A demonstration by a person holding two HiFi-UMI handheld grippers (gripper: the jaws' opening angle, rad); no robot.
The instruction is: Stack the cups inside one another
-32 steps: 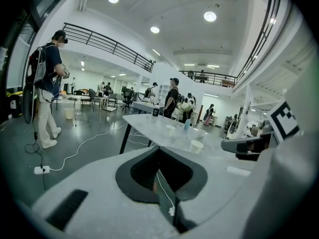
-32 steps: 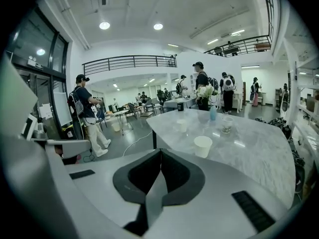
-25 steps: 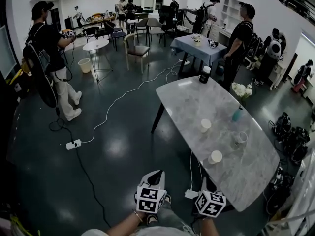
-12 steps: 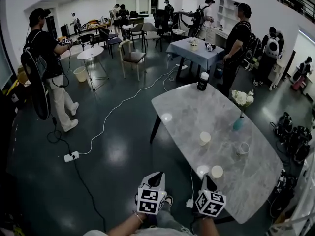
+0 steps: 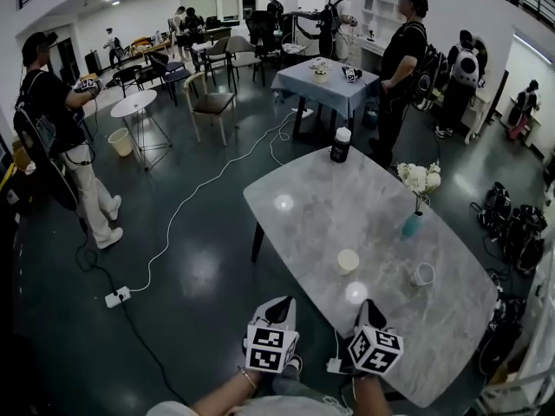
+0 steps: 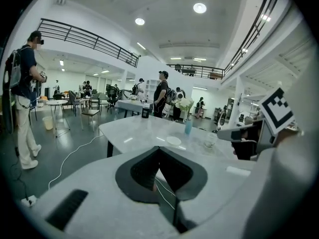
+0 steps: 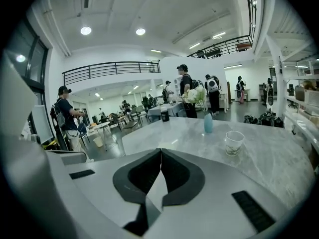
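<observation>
On the grey marble table (image 5: 312, 215) stands a cream paper cup (image 5: 348, 261), seen in the left gripper view as a low cream cup (image 6: 174, 140). To its right is a pale printed cup (image 5: 422, 274), which is also the cup (image 7: 234, 142) in the right gripper view. A third cup, seen earlier near the table's front edge, is now hidden behind my right gripper. Both grippers are held level in front of the table's near edge, the left gripper (image 5: 279, 304) (image 6: 159, 149) beside the right gripper (image 5: 371, 306) (image 7: 161, 151). Each has its jaws shut and holds nothing.
A blue vase (image 5: 413, 224) with white flowers and a dark bottle (image 5: 341, 146) stand further back on the table. A white cable (image 5: 191, 198) and power strip (image 5: 117, 297) lie on the floor to the left. People, chairs and small tables fill the room behind.
The table and cups have come closer and lower in the head view as both grippers moved towards them. The nearest cup has slipped behind the right gripper.
</observation>
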